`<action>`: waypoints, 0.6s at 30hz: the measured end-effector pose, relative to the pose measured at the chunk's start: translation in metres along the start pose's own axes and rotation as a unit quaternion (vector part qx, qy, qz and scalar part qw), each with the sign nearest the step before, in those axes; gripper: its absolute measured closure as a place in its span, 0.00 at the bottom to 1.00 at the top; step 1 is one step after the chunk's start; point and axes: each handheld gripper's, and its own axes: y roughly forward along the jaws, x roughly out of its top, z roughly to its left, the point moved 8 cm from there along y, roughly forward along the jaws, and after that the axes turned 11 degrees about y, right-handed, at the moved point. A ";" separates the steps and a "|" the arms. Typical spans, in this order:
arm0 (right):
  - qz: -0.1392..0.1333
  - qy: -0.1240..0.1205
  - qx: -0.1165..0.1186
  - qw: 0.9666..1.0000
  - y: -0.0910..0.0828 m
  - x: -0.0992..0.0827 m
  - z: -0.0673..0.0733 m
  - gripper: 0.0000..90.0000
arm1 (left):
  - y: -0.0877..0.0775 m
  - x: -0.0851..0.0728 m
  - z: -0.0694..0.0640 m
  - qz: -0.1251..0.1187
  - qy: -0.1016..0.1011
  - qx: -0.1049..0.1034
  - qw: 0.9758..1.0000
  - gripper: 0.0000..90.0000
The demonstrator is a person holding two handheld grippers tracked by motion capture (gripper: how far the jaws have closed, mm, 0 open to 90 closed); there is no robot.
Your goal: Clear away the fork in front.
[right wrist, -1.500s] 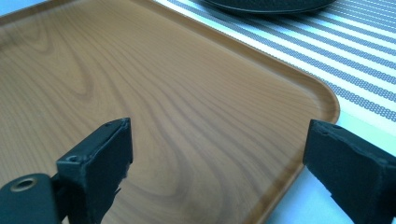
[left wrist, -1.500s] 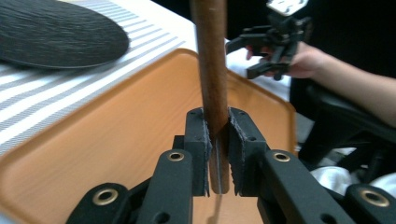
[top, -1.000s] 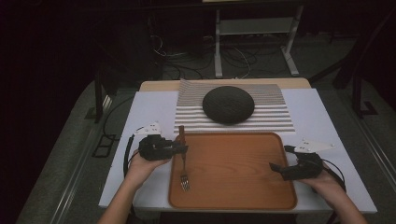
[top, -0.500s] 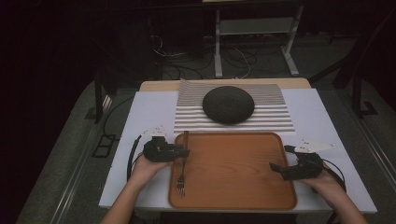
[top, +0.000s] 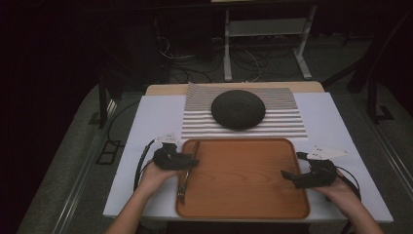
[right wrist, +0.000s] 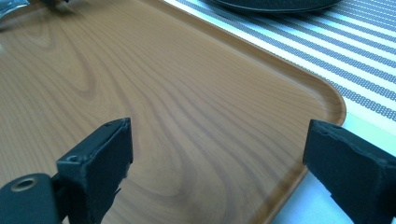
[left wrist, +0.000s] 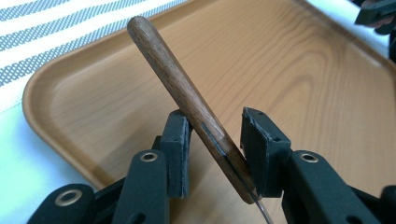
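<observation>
While the left tool (top: 187, 161) loosened around a fork (top: 185, 176), the fork lay along the left side of a wooden tray (top: 243, 204).

Its wooden handle (left wrist: 175, 81) ran between the left tool's two black pads (left wrist: 180, 140), which had just been opening; in the left gripper view one pad seemed to touch the handle while a small gap showed at the other, so the fork was not pinched. The fork's metal end pointed toward the person. The right tool (top: 292, 176) hovered over the tray's right edge with its jaws spread wide and nothing between them. Beyond the tray, a dark round dish (top: 238, 108) sat on a striped mat (top: 287, 122) on the white worktop (top: 156, 117).
</observation>
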 end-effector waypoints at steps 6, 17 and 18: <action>0.002 -0.002 0.000 1.000 0.000 0.000 0.000 0.10 | 0.002 -0.003 0.001 0.014 0.008 0.007 1.000 0.66; 0.003 -0.003 0.000 1.000 0.001 -0.001 0.000 0.10 | 0.002 0.008 -0.010 -0.008 0.030 0.003 0.999 0.79; 0.003 -0.002 0.000 1.000 0.001 -0.001 0.000 0.10 | 0.003 0.010 -0.013 -0.011 0.033 0.000 0.999 0.83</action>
